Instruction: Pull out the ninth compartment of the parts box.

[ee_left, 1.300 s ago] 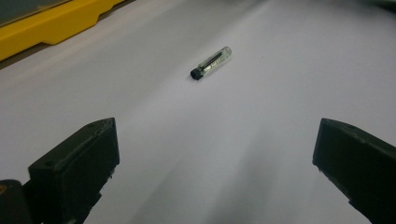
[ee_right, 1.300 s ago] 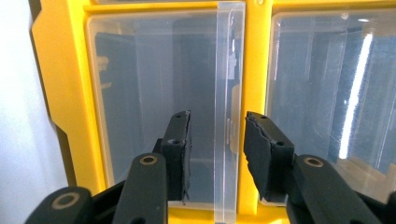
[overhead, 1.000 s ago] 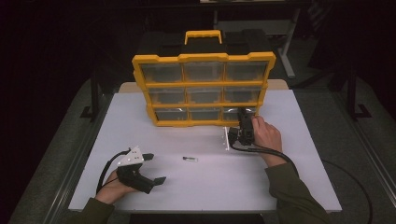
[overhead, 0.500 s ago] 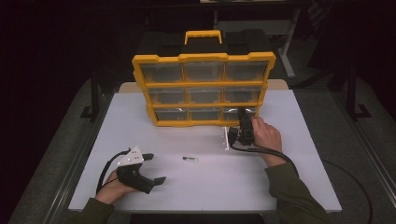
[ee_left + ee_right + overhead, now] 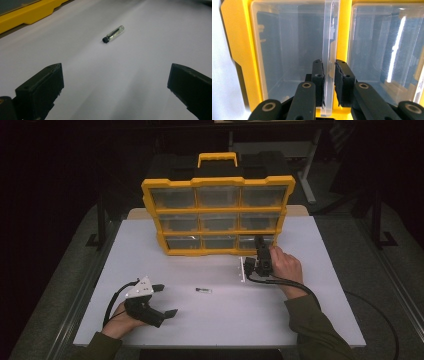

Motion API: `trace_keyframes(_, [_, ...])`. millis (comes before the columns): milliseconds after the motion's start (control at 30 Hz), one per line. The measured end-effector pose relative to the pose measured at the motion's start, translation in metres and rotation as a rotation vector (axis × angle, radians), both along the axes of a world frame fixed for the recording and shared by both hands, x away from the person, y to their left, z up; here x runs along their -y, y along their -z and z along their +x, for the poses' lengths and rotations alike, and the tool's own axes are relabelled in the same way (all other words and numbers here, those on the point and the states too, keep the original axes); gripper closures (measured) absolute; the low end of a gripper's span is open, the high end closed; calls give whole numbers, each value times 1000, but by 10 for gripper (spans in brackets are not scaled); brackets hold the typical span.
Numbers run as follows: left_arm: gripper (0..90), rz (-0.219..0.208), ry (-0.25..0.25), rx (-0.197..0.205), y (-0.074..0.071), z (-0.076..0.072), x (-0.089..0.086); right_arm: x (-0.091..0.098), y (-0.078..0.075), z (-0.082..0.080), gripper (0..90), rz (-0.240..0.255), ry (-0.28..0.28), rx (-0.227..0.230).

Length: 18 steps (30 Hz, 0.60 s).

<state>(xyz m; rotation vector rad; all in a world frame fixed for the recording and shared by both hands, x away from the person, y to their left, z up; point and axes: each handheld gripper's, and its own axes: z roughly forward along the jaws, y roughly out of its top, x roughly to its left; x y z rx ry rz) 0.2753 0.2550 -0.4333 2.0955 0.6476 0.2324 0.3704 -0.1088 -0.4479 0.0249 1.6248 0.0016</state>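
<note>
- Hands enter from the table's [image 5: 320, 320] six o'clock edge, one gripper in each.
- Left gripper [image 5: 161, 300] rests low at about seven o'clock of the table, jaws spread wide, nothing between them; in the left gripper view [image 5: 115, 87] both jaws frame bare tabletop.
- Vial [image 5: 203, 290], small, clear, with a black cap, lies flat near the table's middle, at two o'clock from the left gripper and well apart from it; in the left gripper view [image 5: 113, 34] it lies beyond the jaws, cap end nearer.
- Right gripper [image 5: 260, 243] sits at about three o'clock from the vial, pointed toward twelve o'clock at the organizer's [image 5: 218, 182] bottom right drawer [image 5: 255, 241].
- In the right gripper view [image 5: 328, 67] its jaws have just been closing and now pinch the drawer's clear tab [image 5: 329, 37], pads pressed on both faces.
- A clear flat piece [image 5: 243, 269] lies on the table just beside the right gripper, at its nine o'clock.
- Organizer, yellow, stands upright at the table's twelve o'clock side, three rows of three clear drawers, handle [image 5: 218, 157] on top.
</note>
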Motion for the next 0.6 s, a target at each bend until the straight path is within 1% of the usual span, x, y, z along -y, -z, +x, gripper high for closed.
trace_keyframes(200, [4, 4, 0, -1, 0, 0, 0, 1, 0, -3, 779, -8, -9, 6])
trace_keyframes(300, [4, 3, -1, -1, 0, 0, 0, 2, -1, -4, 779, -18, -17, 2])
trace_keyframes(333, [4, 2, -1, -1, 0, 0, 0, 2, -2, -5, 779, -26, -14, -6])
trace_keyframes(433, [4, -4, -4, -2, 0, 0, 0, 2, -2, -6, 779, -28, -17, -10])
trace_keyframes(467, [4, 0, -3, -2, 0, 0, 0, 2, -2, -7, 779, -31, -17, -5])
trace_keyframes(500, [4, 3, -2, -1, 0, 0, 0, 2, -1, -8, 780, -33, -16, 11])
trace_keyframes(600, [4, -1, -5, -4, 0, -1, 0, 2, -1, -9, 780, -28, -18, 10])
